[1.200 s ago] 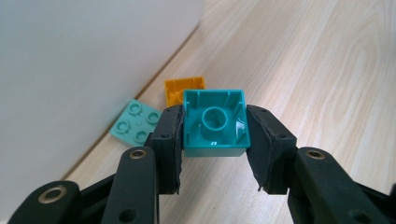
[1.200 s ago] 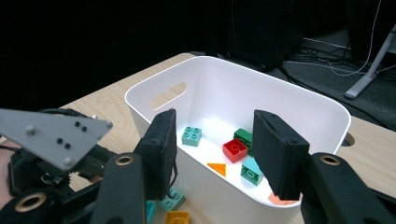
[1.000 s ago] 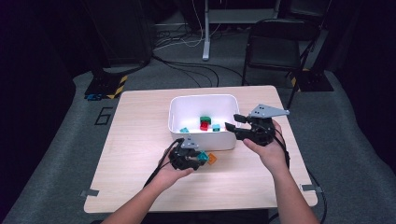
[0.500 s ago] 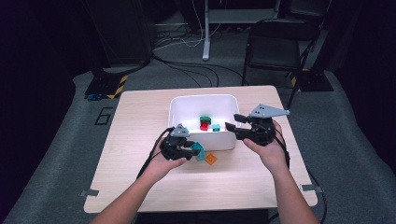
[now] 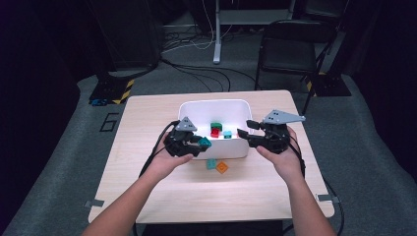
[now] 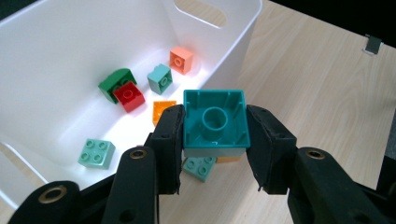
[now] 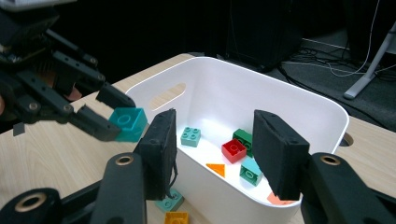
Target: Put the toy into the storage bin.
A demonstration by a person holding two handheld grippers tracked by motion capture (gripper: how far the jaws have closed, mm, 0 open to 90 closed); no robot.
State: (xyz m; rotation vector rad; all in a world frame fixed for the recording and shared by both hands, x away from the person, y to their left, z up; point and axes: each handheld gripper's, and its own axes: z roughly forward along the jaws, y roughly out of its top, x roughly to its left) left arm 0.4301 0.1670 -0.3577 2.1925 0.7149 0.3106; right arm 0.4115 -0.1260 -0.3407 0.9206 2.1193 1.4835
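Keep the left gripper [image 6: 215,140] clamped on the teal brick [image 6: 215,123] between its pads, carry it over the white bin [image 6: 233,51] rim (right gripper [image 7: 215,154] gapes empty), then release.

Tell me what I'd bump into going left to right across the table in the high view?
Left gripper holding a teal brick → loose teal brick on the table → orange brick → right gripper at the white bin's right end.
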